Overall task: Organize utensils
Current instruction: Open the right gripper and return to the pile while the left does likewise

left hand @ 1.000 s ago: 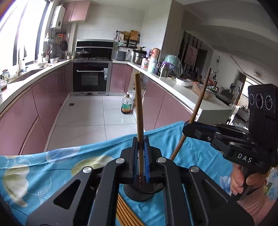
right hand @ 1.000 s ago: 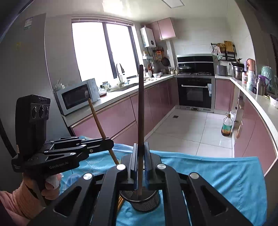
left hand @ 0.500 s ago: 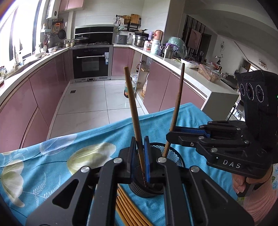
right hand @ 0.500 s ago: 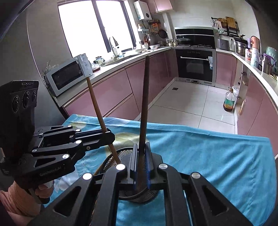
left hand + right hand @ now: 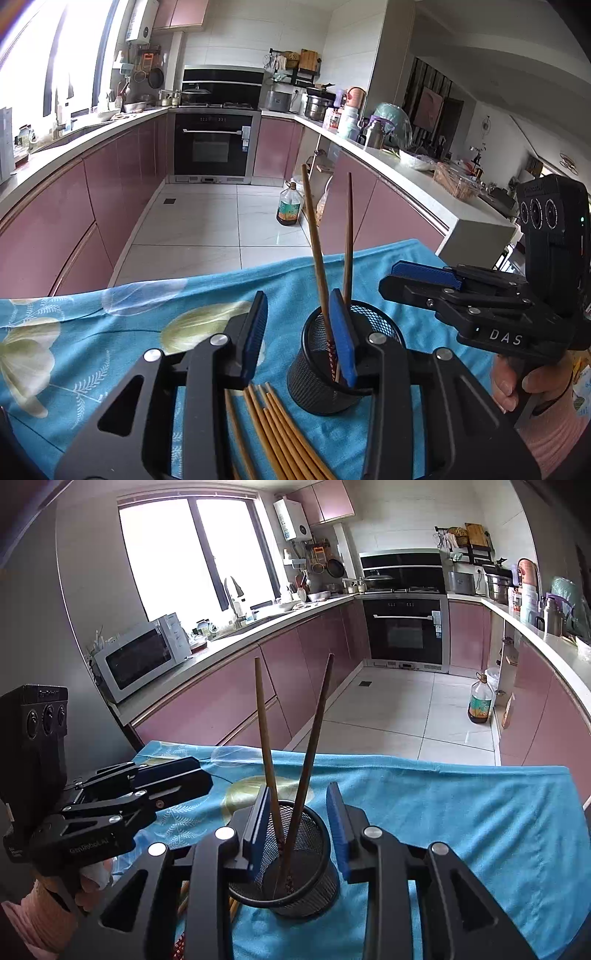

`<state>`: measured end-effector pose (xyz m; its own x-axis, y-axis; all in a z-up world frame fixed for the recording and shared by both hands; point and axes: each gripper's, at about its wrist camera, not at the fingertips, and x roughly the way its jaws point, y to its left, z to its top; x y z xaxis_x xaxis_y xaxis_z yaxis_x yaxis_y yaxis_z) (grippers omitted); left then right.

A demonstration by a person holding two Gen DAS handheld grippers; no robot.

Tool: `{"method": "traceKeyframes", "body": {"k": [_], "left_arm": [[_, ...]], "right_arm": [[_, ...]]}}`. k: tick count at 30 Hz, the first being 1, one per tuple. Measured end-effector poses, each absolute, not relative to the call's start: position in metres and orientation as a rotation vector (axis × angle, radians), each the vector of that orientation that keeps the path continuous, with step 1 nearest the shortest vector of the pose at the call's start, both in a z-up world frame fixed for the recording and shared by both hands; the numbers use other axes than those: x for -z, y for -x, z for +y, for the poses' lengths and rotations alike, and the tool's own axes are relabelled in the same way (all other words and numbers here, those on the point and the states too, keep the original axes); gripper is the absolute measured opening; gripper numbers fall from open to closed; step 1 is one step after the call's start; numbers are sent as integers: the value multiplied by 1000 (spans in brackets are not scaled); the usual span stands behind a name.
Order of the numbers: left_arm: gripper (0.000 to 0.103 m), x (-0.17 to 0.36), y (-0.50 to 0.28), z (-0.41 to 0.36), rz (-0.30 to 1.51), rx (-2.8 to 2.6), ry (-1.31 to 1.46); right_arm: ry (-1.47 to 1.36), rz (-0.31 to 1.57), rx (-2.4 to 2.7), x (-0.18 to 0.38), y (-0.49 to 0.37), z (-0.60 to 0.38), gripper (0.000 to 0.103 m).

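The tabletop (image 5: 92, 332), under a blue flowered cloth, carries a black mesh cup (image 5: 343, 365) holding two chopsticks (image 5: 266, 738), with more chopsticks (image 5: 273, 428) lying beside it. The left hand-held gripper (image 5: 299, 336) and right hand-held gripper (image 5: 299, 823) are both opening, each chopstick probably already free. Best to finish opening fully, then lift straight up without knocking either stick

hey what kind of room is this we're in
A home kitchen, most likely: a built-in oven sits among pink cabinets, a microwave stands on the counter, and a sink tap is under the window.
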<state>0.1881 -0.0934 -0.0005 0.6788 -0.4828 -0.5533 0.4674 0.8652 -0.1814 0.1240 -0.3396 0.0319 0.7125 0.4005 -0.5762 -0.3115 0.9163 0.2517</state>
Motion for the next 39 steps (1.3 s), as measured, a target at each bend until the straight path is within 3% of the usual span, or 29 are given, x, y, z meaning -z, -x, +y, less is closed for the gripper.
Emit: {"method": "traceKeyframes", "body": {"k": [3,10,25,39], "left_arm": [[46,-1,-175,-78,602,507,39],[57,6,-141,-31,568,420,24],[54,98,-120,-1,797,327,-44],[51,118,-125,-19,889,360,-61]], "right_arm": [[-139,637,-389,-35,-111,-339,41],[-114,552,-451,-40,-62,-331,42],[-81,829,-507,50,-47,-276,40],[-46,919,-446,81,-52,-254,33]]}}
